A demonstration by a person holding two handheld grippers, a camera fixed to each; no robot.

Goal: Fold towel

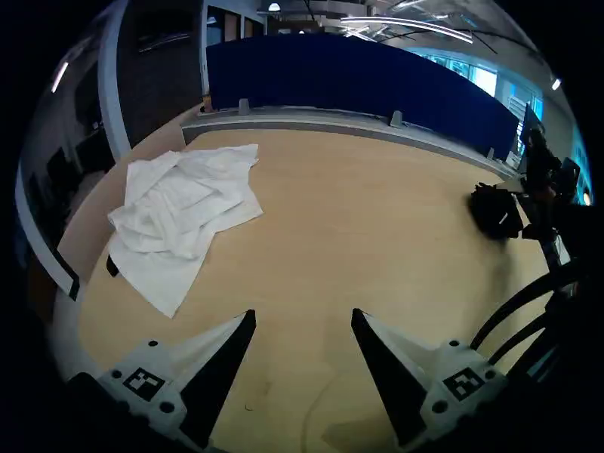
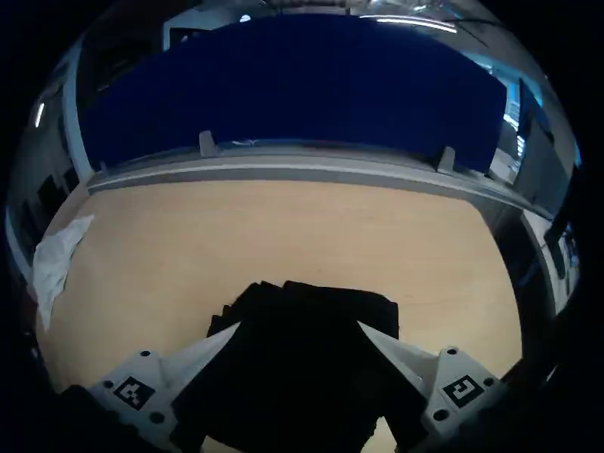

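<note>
Left gripper hovers over the wooden table, fingers spread wide and holding nothing. On the table's far left part, near its grey back rail, lies the crumpled white towel. Right gripper is spread equally wide low over the table's near side, above a folded black towel that reaches past both fingers.

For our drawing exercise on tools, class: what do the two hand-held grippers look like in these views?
Both match. The left hand-held gripper has two white wedge-shaped fingers tapering to points, with black inner faces. Each finger base carries a square black-and-white marker. The right hand-held gripper looks the same.
</note>
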